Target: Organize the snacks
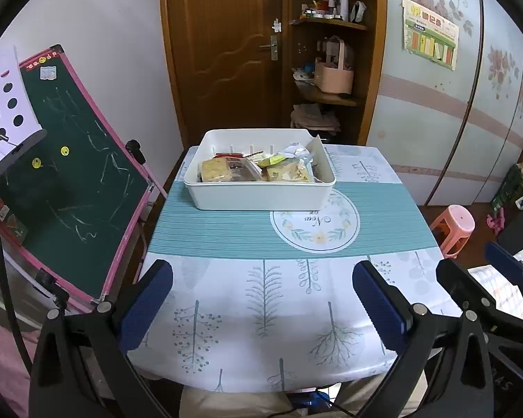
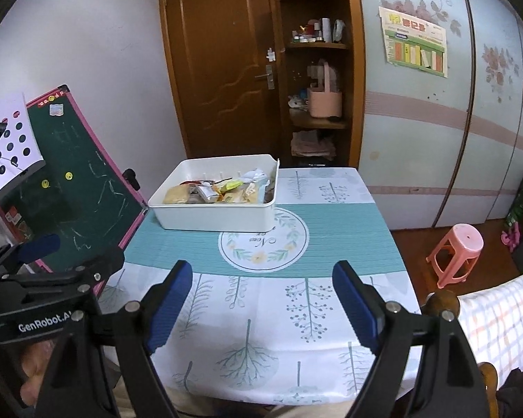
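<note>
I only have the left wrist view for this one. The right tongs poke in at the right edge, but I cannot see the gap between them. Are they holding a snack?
Observer: No. In the right wrist view the right tongs stand open above the tablecloth, with nothing between the pads.
Operator: What is holding the left tongs? My view shows only their fingers.
Observer: A hand shows under the black body of the left tongs, at the bottom left of the right wrist view.
Operator: Anything close to the right tongs that I am missing?
Observer: A rounded wooden post stands by the table's near right corner, just right of them.
</note>
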Action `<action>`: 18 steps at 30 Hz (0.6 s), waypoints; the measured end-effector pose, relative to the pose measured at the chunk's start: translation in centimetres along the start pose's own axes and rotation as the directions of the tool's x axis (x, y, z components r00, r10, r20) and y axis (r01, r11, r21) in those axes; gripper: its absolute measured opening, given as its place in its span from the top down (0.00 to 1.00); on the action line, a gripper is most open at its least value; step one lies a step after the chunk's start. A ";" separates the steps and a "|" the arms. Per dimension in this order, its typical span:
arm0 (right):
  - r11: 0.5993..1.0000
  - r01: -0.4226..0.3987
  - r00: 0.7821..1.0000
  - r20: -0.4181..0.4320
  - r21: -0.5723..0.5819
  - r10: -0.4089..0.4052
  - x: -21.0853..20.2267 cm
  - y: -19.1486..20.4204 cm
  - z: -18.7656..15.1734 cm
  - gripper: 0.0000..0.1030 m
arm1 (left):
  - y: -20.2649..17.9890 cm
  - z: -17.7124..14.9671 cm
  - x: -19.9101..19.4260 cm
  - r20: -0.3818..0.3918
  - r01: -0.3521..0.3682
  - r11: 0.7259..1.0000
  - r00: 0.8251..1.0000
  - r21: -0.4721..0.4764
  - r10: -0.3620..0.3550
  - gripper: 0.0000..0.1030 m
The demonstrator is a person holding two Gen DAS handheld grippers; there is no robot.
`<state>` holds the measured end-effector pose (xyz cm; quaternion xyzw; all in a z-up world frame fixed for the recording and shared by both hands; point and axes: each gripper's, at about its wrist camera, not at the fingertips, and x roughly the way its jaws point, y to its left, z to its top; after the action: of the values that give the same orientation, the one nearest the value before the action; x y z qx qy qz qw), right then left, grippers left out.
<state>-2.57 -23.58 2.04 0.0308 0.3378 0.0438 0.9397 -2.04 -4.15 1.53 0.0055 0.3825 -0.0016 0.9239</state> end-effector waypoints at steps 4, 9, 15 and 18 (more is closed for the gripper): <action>1.000 -0.001 1.000 -0.006 0.011 0.001 0.4 -0.1 0.0 0.19 | -0.3 0.2 0.3 -0.003 -0.011 1.000 1.000 0.005 0.011 0.00; 1.000 -0.009 1.000 -0.014 0.020 0.009 0.8 -0.2 -0.1 0.19 | -0.2 0.1 0.7 -0.010 -0.017 1.000 1.000 -0.001 0.017 0.00; 1.000 -0.011 1.000 -0.020 0.025 0.012 1.1 -0.2 -0.1 0.19 | 0.0 0.0 1.0 -0.017 -0.021 1.000 1.000 -0.009 0.021 0.01; 1.000 -0.013 1.000 -0.018 0.025 0.013 1.1 -0.2 -0.1 0.19 | 0.1 -0.1 1.0 -0.015 -0.023 1.000 1.000 -0.014 0.023 0.01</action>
<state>-1.78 -23.68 1.19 0.0445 0.3466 0.0459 0.9358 -1.42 -4.09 0.77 0.0033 0.3892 0.0116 0.9211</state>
